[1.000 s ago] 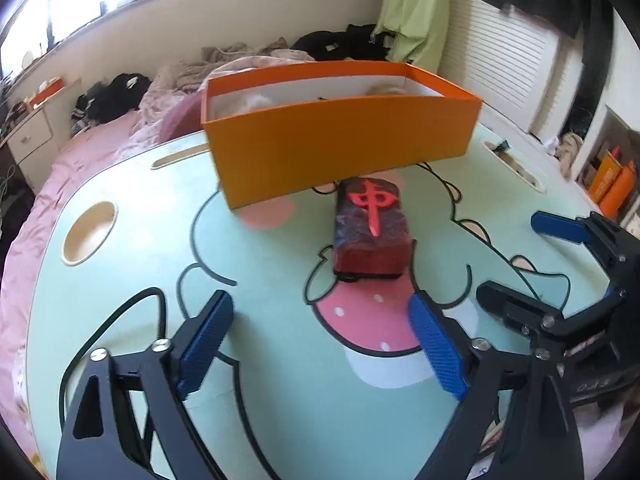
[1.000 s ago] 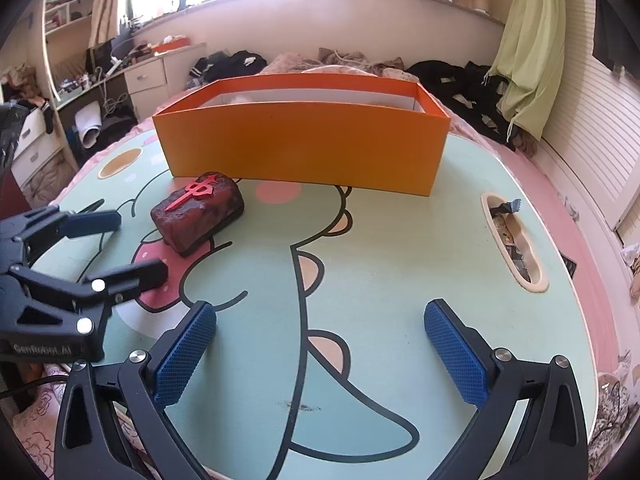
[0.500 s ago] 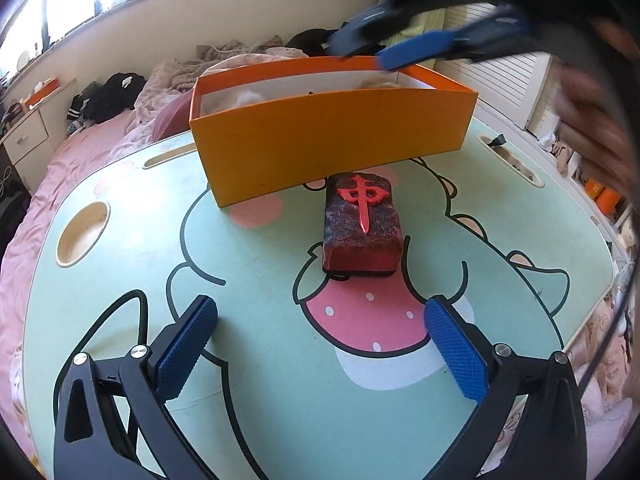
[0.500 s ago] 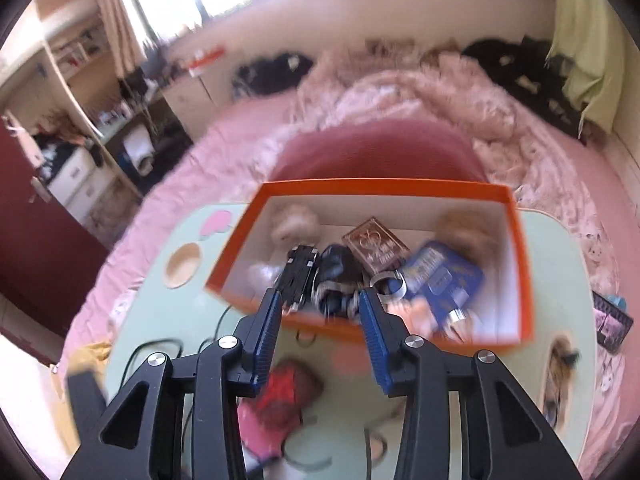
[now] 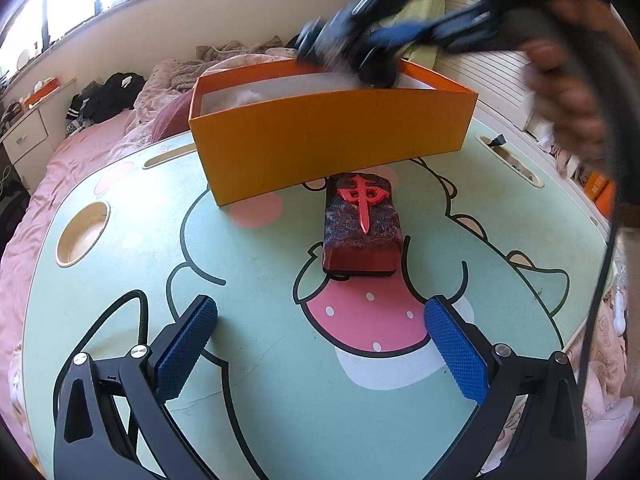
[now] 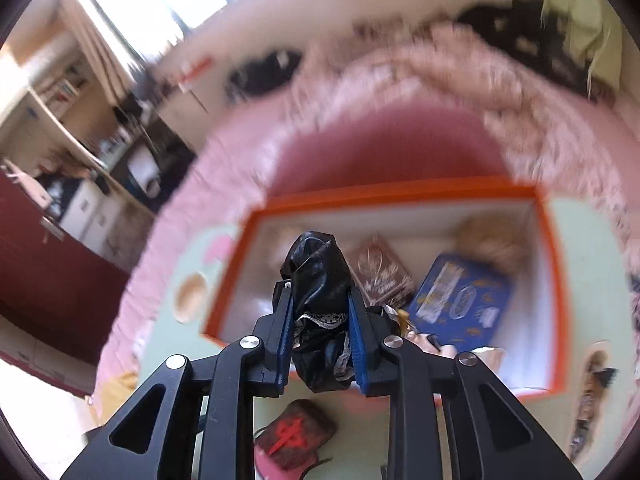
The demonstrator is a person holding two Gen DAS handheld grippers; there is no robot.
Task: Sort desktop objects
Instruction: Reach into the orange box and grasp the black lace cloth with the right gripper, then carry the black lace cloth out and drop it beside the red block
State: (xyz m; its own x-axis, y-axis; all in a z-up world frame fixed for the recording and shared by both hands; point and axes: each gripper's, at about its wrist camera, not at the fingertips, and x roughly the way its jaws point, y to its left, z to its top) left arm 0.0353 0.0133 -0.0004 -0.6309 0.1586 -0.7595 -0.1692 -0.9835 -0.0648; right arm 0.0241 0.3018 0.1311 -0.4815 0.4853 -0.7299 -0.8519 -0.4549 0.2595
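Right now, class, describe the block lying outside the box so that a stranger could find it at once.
Find the orange box on the green cartoon table. Just in front of its near wall lies a dark red block, alone on the tabletop, with a raised bright red character on top.

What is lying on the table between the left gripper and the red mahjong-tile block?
Nothing. In the left wrist view, only bare printed table lies between the open left gripper and the block.
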